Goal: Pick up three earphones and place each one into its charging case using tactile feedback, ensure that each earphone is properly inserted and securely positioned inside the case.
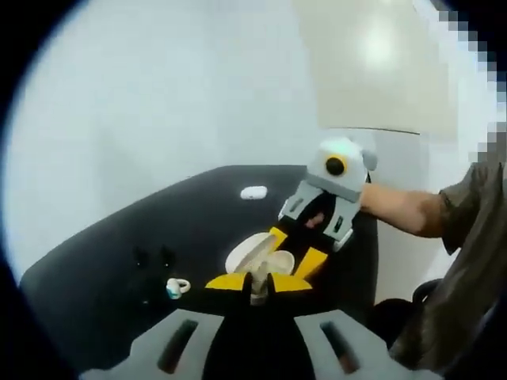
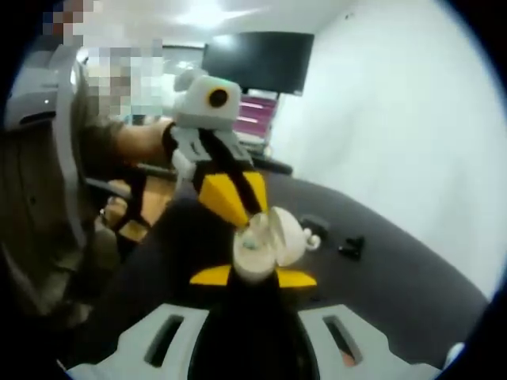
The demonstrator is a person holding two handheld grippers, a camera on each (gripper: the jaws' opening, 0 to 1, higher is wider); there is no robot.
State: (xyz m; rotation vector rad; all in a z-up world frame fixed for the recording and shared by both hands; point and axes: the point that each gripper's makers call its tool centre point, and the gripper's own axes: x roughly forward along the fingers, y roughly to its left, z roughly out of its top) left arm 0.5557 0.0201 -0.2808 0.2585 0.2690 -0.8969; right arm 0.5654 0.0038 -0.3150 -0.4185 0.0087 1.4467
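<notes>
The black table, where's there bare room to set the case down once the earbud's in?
On the black table, the wide bare stretch left of the dark earphones and behind the blue-and-white earbud is free, as is the strip before the small white case. It is crowded mid-table, where the left gripper and right gripper meet around the open white case.

Legible text, labels, brands, numbers, signs: none that I can read in either view. The white charging case (image 2: 265, 241), the grippers' yellow-tipped jaws and the small items on the dark table (image 1: 103, 269) show me no lettering. The wall screen (image 2: 257, 62) is dark; the pink panel below it is too blurred to read.
</notes>
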